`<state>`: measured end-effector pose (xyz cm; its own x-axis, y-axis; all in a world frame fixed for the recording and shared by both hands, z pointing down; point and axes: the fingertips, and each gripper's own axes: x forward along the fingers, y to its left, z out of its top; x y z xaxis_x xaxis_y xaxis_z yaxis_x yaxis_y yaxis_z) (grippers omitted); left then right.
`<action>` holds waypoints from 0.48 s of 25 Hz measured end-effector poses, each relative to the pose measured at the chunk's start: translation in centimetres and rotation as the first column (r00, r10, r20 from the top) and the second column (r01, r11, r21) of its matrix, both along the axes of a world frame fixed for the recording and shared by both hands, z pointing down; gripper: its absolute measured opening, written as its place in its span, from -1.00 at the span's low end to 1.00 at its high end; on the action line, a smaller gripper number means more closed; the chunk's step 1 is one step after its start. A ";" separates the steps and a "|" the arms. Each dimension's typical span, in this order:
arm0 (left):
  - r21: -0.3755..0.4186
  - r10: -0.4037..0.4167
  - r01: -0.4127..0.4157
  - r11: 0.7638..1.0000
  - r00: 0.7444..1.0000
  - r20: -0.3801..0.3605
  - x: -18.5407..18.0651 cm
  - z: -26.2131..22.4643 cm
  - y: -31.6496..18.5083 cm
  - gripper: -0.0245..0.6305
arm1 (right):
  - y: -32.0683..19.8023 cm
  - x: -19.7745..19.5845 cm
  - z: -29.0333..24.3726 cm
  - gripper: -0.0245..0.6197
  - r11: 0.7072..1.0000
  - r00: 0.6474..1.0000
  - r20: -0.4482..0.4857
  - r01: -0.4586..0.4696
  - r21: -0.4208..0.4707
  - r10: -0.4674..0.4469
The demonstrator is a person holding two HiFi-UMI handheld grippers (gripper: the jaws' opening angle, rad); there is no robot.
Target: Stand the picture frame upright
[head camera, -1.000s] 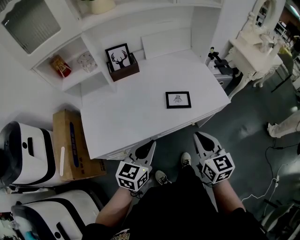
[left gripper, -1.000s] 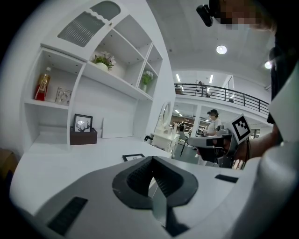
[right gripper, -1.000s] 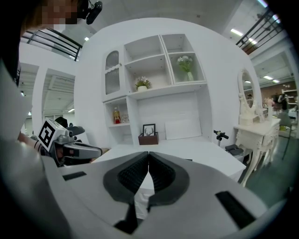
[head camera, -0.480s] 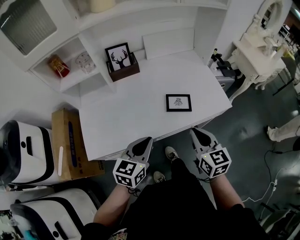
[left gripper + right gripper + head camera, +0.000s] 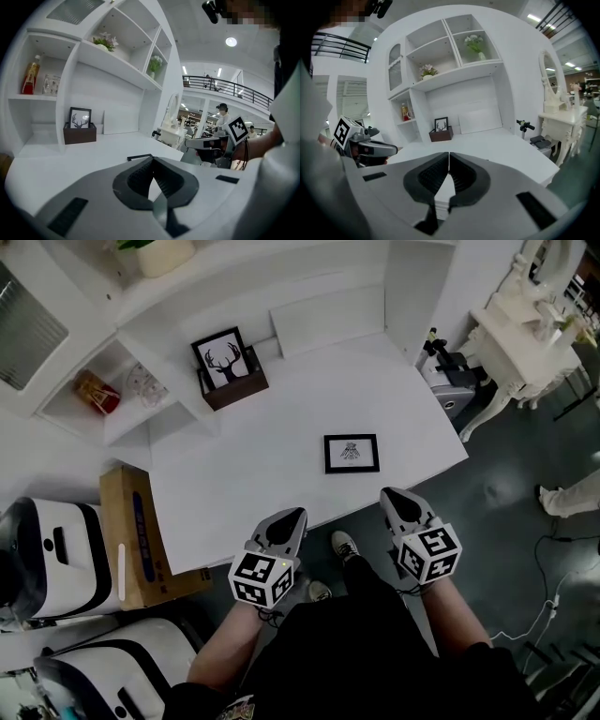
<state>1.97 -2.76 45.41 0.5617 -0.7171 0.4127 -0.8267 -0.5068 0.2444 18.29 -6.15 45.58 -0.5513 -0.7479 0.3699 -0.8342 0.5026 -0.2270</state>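
A small black picture frame point(image 5: 352, 453) lies flat near the front right of the white desk point(image 5: 253, 465); its edge shows in the left gripper view as the frame point(image 5: 139, 157). My left gripper point(image 5: 292, 516) is shut and empty, at the desk's front edge, left of and below the frame. My right gripper point(image 5: 391, 494) is shut and empty too, just off the desk's front edge below the frame. In the gripper views the left gripper point(image 5: 152, 160) and right gripper point(image 5: 448, 154) have their jaws closed together, pointing over the desk.
A deer picture point(image 5: 219, 353) stands in a brown box point(image 5: 233, 388) at the desk's back. A white panel point(image 5: 326, 320) leans on the back wall. Shelves with a bottle point(image 5: 94, 391) stand left, a cardboard box point(image 5: 131, 535) on the floor, a white dressing table point(image 5: 525, 329) right.
Both grippers have moved forward toward the desk's front edge, closer to the flat frame. Their jaws stayed shut. The frame has not moved.
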 end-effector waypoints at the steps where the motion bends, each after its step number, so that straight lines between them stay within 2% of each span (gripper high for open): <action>1: -0.013 -0.002 0.002 1.000 1.000 0.001 0.1 0.5 -0.5 -0.92 | -0.6 0.2 0.4 -0.91 1.000 1.000 -0.002 -0.002 -0.009 0.002; 12: -0.115 -0.010 0.013 0.993 0.999 0.033 1.7 5.5 -5.7 -0.92 | -5.7 2.3 5.4 -0.91 0.992 1.000 0.001 -0.028 -0.125 0.029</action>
<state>3.64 -8.47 50.94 0.5387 -0.6700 0.5107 -0.8407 -0.4670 0.2741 20.58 -11.81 50.98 -0.5316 -0.7115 0.4596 -0.8470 0.4462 -0.2890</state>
